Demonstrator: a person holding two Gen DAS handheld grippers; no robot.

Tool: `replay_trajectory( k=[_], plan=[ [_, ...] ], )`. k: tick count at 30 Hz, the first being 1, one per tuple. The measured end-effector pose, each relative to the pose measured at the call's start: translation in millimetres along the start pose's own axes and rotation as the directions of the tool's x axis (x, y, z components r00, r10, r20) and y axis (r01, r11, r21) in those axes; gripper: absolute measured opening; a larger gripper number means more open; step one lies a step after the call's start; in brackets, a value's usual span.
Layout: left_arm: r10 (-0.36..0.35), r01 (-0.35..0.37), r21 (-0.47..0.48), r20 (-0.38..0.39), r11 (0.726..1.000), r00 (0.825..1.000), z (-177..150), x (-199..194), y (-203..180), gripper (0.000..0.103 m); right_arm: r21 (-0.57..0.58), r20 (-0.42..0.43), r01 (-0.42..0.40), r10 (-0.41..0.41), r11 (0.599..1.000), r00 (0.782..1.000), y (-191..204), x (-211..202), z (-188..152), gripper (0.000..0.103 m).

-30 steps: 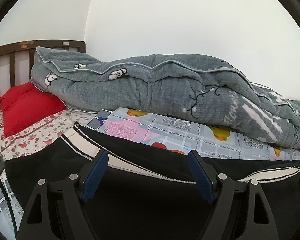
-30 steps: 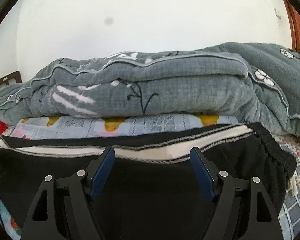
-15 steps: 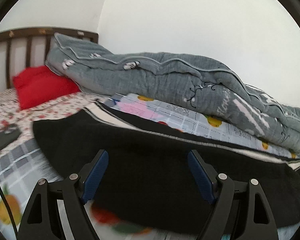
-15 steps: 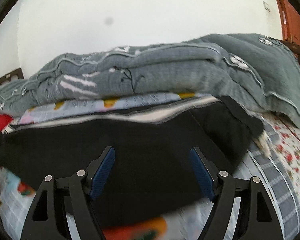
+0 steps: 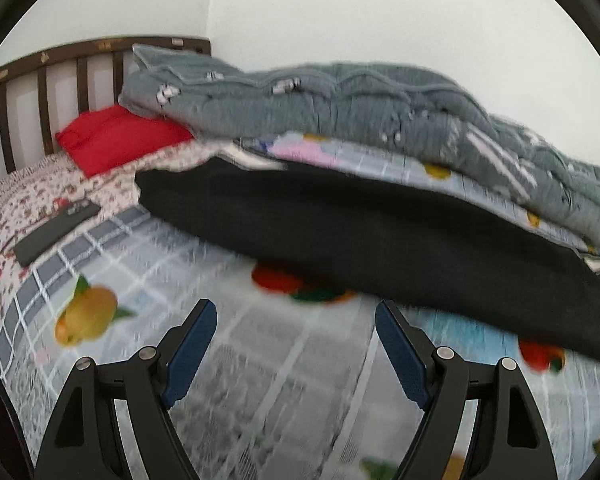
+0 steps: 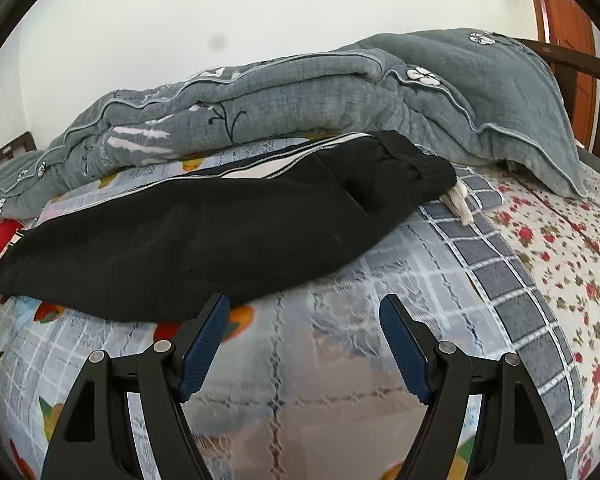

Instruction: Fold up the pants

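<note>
- The black pants [image 6: 204,236] lie folded long on the fruit blanket [image 6: 380,320], just in front of the gray quilt [image 6: 300,100].
- The left gripper [image 5: 296,344] is wide open, holding nothing.
- The right gripper [image 6: 304,340] is wide open too, near the pants' edge.
- A red pillow [image 5: 116,140] sits by the headboard [image 5: 40,80].

The pants [image 6: 204,236] lie across a fruit-print sheet [image 6: 340,360] on the bed, with a folded quilt [image 6: 284,104] behind them. At the headboard [image 5: 44,80], left of the quilt, sits a pillow [image 5: 120,140]; a phone [image 5: 56,232] lies before it.
</note>
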State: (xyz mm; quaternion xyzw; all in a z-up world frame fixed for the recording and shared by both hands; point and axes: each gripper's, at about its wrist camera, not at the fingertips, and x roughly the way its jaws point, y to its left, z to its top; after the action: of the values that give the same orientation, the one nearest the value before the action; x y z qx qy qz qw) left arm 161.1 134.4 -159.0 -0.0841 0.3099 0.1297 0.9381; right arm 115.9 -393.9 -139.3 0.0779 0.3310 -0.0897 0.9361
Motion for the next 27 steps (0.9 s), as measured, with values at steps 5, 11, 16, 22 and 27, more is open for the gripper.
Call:
replay_trajectory(
  k=[5,11,16,22,27],
  plan=[
    [-0.067,0.063,-0.043,-0.085,0.997,0.994,-7,4,14,0.080,0.016,-0.001,-0.020,0.020,1.000,1.000,-2,-4,-1,0.076],
    [-0.219,0.197,-0.161,-0.134,0.967,0.966,0,11,24,0.080,0.021,-0.011,-0.047,0.047,0.999,0.999,7,5,7,0.076],
    [-0.249,0.211,-0.224,-0.162,0.952,0.955,9,27,28,0.080,0.044,-0.033,-0.059,0.060,0.997,0.998,9,18,13,0.076],
    [-0.257,0.192,-0.303,-0.191,0.933,0.948,27,59,38,0.078,0.105,-0.077,-0.079,0.087,0.991,0.993,2,41,24,0.076],
    [-0.246,0.159,-0.364,-0.208,0.918,0.947,43,85,46,0.068,0.219,-0.119,-0.129,0.158,0.967,0.980,-10,67,38,0.068]
  ],
)
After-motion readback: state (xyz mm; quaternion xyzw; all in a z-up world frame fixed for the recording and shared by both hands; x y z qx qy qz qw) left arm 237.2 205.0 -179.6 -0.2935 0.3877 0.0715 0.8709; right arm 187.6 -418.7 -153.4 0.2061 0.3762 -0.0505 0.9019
